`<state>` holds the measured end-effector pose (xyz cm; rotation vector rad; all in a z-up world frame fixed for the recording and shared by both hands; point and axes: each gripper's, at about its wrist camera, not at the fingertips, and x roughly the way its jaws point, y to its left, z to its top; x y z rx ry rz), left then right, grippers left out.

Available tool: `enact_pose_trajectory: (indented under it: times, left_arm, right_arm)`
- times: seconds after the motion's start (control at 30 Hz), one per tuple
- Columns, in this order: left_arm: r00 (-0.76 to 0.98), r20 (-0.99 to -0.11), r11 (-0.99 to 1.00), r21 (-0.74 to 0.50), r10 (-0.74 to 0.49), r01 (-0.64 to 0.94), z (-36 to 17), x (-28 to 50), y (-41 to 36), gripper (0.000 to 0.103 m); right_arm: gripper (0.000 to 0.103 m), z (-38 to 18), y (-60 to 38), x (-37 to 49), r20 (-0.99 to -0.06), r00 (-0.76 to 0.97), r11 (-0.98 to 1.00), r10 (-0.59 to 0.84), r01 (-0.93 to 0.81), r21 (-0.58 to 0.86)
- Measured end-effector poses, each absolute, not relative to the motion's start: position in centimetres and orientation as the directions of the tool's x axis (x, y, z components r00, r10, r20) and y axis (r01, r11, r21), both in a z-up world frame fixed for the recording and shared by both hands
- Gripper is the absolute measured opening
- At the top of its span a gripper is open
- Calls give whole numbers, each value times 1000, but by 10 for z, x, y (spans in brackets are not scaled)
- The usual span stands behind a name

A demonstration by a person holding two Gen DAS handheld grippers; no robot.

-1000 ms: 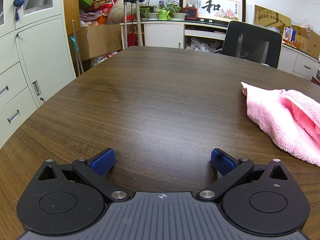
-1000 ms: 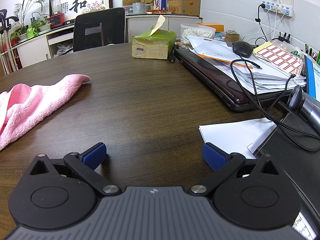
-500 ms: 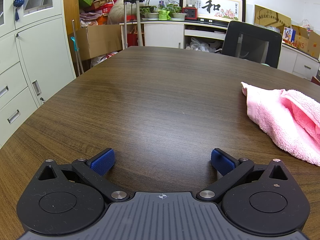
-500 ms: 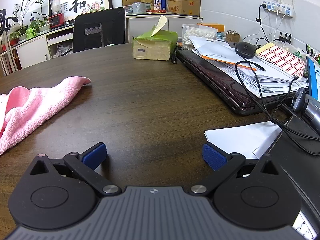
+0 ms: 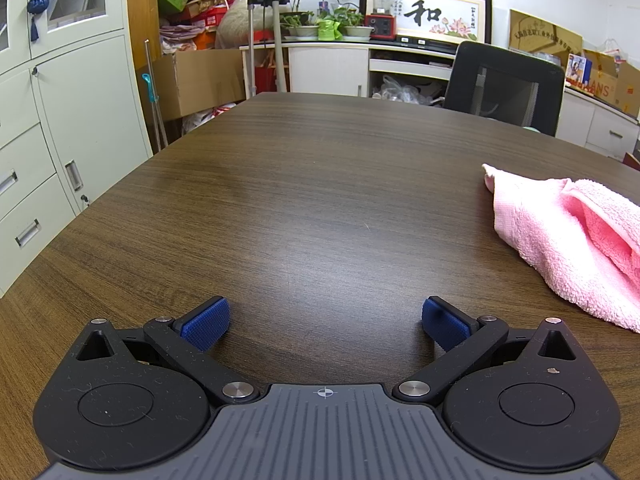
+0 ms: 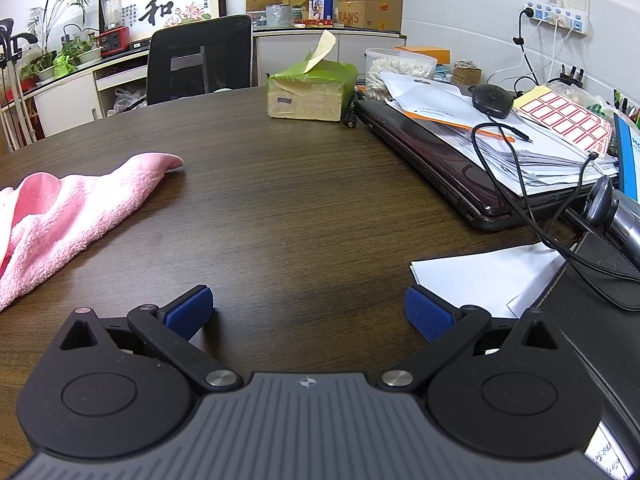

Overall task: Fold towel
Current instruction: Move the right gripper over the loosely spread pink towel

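A rumpled pink towel [image 5: 568, 232] lies in a loose heap on the dark wooden table [image 5: 320, 200], at the right edge of the left wrist view. The same pink towel [image 6: 68, 216] fills the left side of the right wrist view, one corner pointing toward the table's middle. My left gripper [image 5: 325, 322] stands open low over bare wood, well left of the towel. The right gripper [image 6: 308, 312] is open too, to the right of the towel, with nothing between its blue pads.
A green tissue box [image 6: 312, 92], a closed laptop [image 6: 452, 164] under papers and cables, a mouse [image 6: 492, 98] and a white sheet [image 6: 484, 276] crowd the table's right side. A black office chair [image 5: 504, 84] stands behind the table. Cabinets [image 5: 60, 120] line the left.
The right wrist view has shifted slightly to the left, so more of the towel shows now. The left gripper has stayed still. Both grippers remain open.
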<state>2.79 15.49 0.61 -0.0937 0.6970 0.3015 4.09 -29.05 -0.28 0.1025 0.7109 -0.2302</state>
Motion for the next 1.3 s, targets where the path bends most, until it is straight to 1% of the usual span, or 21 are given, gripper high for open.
enact_pose_trajectory:
  times: [0.23,0.4,0.47,0.5,0.63,0.67,0.77,0.87,0.97,1.23,1.3]
  left_arm:
    - [724,-644,951,15,245,-309,6,26,156,103]
    - [724,-645,951,15,244,-308,6,25,157,103]
    - [724,-645,951,15,244,-308,6,25,158,103]
    - [724,-645,951,15,244,-308,6,25,158,103]
    - [724,-645,951,15,244,-308,6,25,157,103]
    - [724,-645,951,15,244,-308,6,26,157,103]
    - [724,-645,951,14,244,-308,6,26,157,103]
    - [724,-645,951,15,244,-308,6,25,157,103]
    - [724,-645,951,14,244,-308,6,26,157,103]
    - [724,-645,951,15,245,-308,6,25,157,103]
    - [724,-645,951,15,245,-308,6,25,158,103]
  right_arm:
    - [103,-1,-287,42,-652,747,980,-128,195,31]
    - [103,5,-285,39,-620,784,967,-8,163,194]
    - [103,11,-277,41,-611,791,963,39,133,234]
    - [103,13,-273,42,-608,793,965,49,119,233]
    - [103,29,-233,42,-538,835,987,113,-32,158]
    - [103,33,-219,41,-515,844,986,152,-92,139]
    - [103,38,-193,39,-475,848,972,235,-201,122]
    - [103,41,-164,36,-449,842,952,300,-296,81]
    - [103,39,-138,34,-444,835,940,324,-338,51]
    - [100,23,-112,41,-495,776,911,391,-401,92]
    - [98,22,-114,41,-501,765,906,405,-411,106]
